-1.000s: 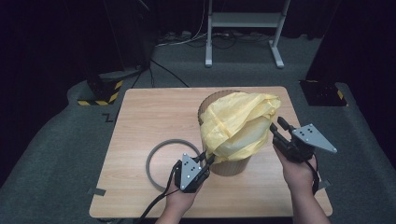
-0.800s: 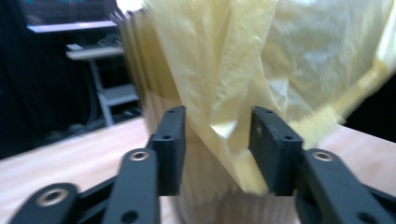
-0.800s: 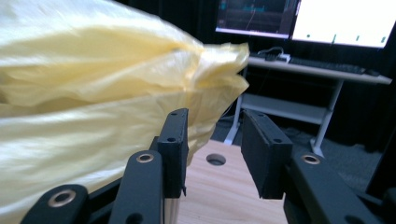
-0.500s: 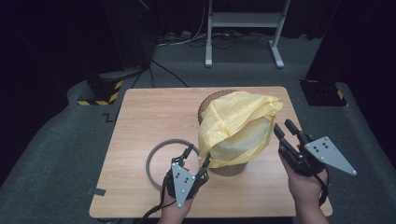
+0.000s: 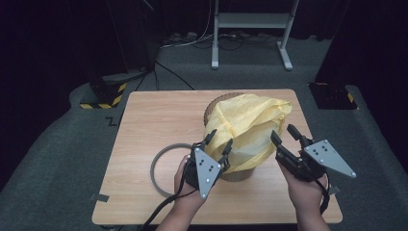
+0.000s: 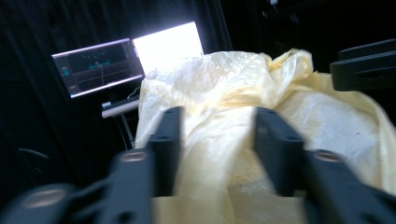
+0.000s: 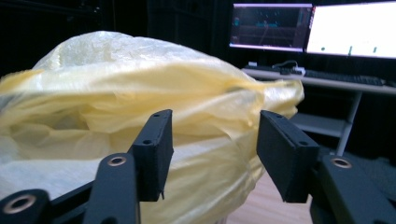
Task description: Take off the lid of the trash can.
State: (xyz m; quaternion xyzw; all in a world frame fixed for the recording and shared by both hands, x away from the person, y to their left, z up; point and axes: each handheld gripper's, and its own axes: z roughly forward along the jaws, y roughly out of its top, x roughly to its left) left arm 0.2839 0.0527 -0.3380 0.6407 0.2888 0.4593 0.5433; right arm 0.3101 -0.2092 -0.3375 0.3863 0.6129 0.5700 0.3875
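A yellow plastic bag (image 5: 250,125) is draped loosely over a brown round basket (image 5: 215,107) in the middle of the wooden table (image 5: 154,120). My left gripper (image 5: 219,140) is open at the bag's near left side. In the left gripper view (image 6: 215,121) a fold of the bag (image 6: 224,79) lies between the parted jaws. My right gripper (image 5: 284,133) is open just off the bag's right side. In the right gripper view (image 7: 215,121) its jaws stand apart in front of the bulging bag (image 7: 116,70). Most of the basket is hidden by the bag.
A grey ring (image 5: 158,166) lies flat on the table left of the basket, beside my left hand. Lit monitors (image 7: 327,28) stand on a desk beyond the table. Dark floor surrounds the table, with a white stand (image 5: 250,24) at the back.
My left gripper has risen from the table's front toward the bag's left side. My right gripper drew back slightly, then came in again beside the bag.
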